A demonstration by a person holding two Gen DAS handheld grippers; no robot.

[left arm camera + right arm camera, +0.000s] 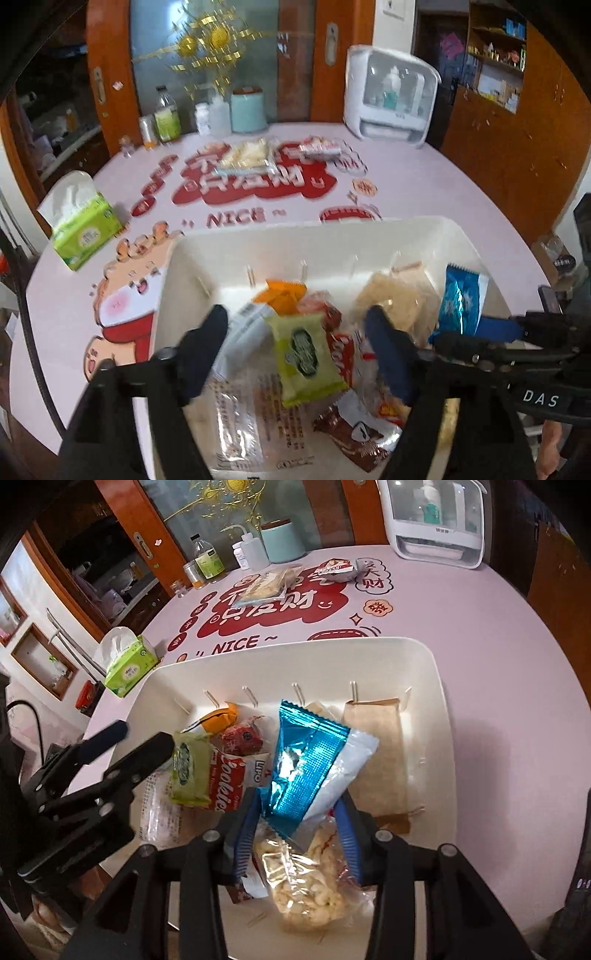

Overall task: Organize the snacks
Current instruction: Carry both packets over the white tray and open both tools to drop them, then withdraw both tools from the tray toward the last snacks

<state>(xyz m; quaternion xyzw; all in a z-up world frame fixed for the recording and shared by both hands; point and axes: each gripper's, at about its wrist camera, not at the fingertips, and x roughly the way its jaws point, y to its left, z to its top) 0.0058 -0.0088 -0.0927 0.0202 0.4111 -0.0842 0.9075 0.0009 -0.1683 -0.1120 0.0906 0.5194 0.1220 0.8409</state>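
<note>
**Snacks in the bin, blue packet held above it**

A pink counter with red cartoon print and the word "NICE" fills the scene, backed by wooden doors with a frosted glass panel. At its far edge stand a mint canister, several bottles and a white cabinet with a clear front. A green tissue pack sits near the left edge. Two snack packs still lie out on the red print: a clear bag of pale pieces and a small red-and-white pack beside it; their labels are too blurred to read.

A white bin sits close to the cameras, its near rim cut off by the frame. Inside lie a green packet, an orange packet, a red cookie pack, a brown paper pouch, a brown wrapper and a clear bag of puffed pieces, overlapping so that several are only partly visible.

The right gripper has its fingers closed on the lower end of a shiny blue packet, which stands up over the bin's middle. The left gripper hangs over the bin's left part with fingers spread wide, holding nothing; the green packet lies below the gap.
</note>
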